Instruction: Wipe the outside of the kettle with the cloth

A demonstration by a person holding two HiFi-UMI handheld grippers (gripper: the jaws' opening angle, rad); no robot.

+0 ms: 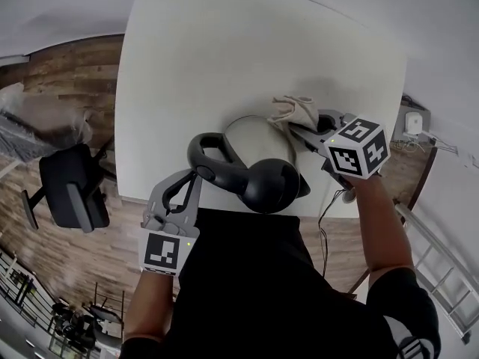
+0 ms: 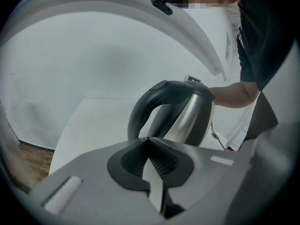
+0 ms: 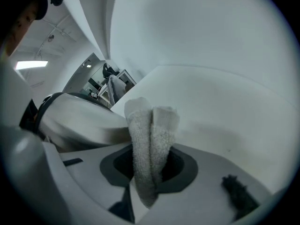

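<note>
My right gripper [image 1: 303,132], jaws pinching the cloth [image 1: 293,112], meets the kettle [image 1: 254,140]; my left gripper [image 1: 196,175], jaws closed beside its handle [image 1: 213,155], grips nothing: rubbing may topple it.

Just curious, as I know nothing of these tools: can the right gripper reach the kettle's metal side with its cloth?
Probably yes. The right gripper is shut on the cloth, which stands right beside the kettle, with nothing between them.
</note>
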